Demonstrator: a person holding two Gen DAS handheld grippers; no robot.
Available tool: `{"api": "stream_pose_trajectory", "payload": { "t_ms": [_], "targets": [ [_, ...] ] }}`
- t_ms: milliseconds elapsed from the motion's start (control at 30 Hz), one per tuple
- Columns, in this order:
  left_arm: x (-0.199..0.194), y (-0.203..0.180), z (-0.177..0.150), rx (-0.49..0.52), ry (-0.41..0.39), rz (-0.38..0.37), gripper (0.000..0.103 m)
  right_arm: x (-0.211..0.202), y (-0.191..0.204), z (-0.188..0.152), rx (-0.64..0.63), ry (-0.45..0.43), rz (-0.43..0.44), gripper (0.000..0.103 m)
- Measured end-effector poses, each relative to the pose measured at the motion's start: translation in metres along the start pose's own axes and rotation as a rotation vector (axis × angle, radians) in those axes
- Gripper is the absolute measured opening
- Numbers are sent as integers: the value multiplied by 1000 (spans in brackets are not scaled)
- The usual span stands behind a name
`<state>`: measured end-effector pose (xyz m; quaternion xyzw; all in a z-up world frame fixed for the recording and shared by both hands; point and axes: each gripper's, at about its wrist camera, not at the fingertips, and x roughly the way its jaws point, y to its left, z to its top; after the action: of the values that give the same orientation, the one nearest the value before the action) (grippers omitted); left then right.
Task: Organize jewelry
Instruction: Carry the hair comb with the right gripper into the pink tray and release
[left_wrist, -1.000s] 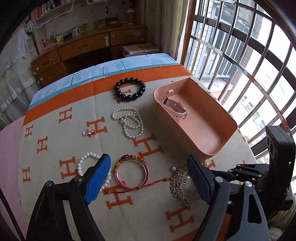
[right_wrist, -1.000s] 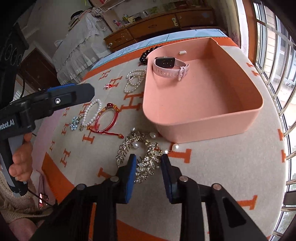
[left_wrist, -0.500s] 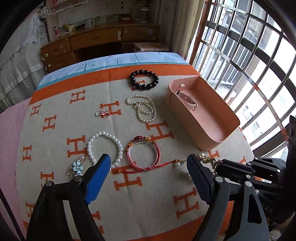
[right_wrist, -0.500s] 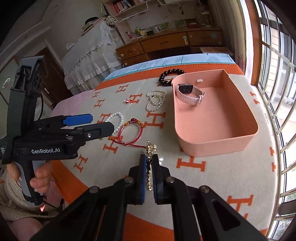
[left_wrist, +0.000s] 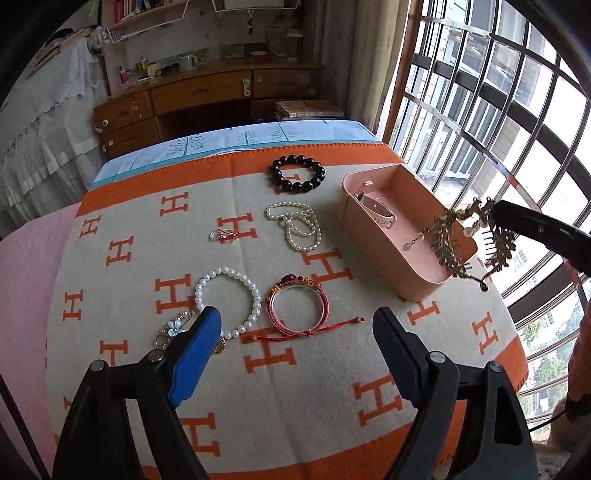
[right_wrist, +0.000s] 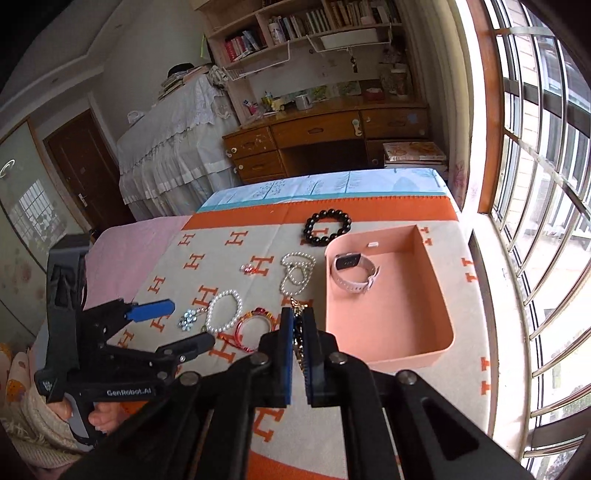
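My right gripper (right_wrist: 298, 325) is shut on a gold hair comb (right_wrist: 300, 334), which hangs in the air over the near end of the pink box (left_wrist: 373, 251) in the left wrist view (left_wrist: 469, 240). A pink watch (right_wrist: 354, 273) lies in the box (right_wrist: 439, 295). My left gripper (left_wrist: 295, 332) is open and empty, held above a red bangle (left_wrist: 298, 309) and a white pearl bracelet (left_wrist: 227, 299). A black bead bracelet (left_wrist: 298, 173), a pearl necklace (left_wrist: 297, 227), a small red clip (left_wrist: 225, 234) and a blue flower brooch (left_wrist: 173, 328) lie on the cloth.
The jewelry lies on an orange and beige H-patterned cloth (left_wrist: 332, 406) over a table. A barred window (left_wrist: 498, 110) runs along the right side. A wooden desk (right_wrist: 325, 136) stands behind the table.
My right gripper has lifted the gold comb off the cloth and carried it up toward the pink box. My left gripper has drawn back and up, staying open.
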<state>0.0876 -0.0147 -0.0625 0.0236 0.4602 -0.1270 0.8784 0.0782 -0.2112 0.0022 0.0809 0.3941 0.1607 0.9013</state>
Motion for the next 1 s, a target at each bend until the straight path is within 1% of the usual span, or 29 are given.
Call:
{"api": "stream_pose_trajectory", "payload": {
  "t_ms": [133, 300, 433, 500, 567, 600, 667, 700, 767, 833, 1000],
  "targets": [
    [3, -1, 0, -1, 9, 3, 83, 11, -22, 17, 63, -6, -25, 4],
    [9, 0, 0, -2, 11, 25, 83, 37, -42, 24, 117, 45, -20, 4],
    [14, 4, 0, -21, 24, 23, 83, 62, -57, 20, 169, 105, -36, 5],
    [18, 7, -1, -29, 32, 27, 83, 72, -65, 13, 195, 145, -29, 7],
    [21, 10, -2, -37, 42, 32, 83, 76, -68, 8, 196, 155, -69, 7],
    [22, 11, -3, -41, 46, 34, 83, 77, -68, 7, 185, 161, -94, 8],
    [24, 14, -5, -50, 51, 39, 83, 77, -67, 4, 168, 170, -143, 15],
    [25, 15, -5, -54, 54, 40, 83, 76, -68, 4, 165, 169, -155, 22],
    [26, 17, -6, -62, 59, 43, 83, 72, -70, 2, 167, 155, -162, 29],
    [26, 18, -8, -66, 61, 45, 83, 69, -70, 2, 159, 143, -189, 29],
    [22, 20, -11, -67, 54, 62, 83, 59, -63, 0, 137, 124, -203, 29]
  ]
}}
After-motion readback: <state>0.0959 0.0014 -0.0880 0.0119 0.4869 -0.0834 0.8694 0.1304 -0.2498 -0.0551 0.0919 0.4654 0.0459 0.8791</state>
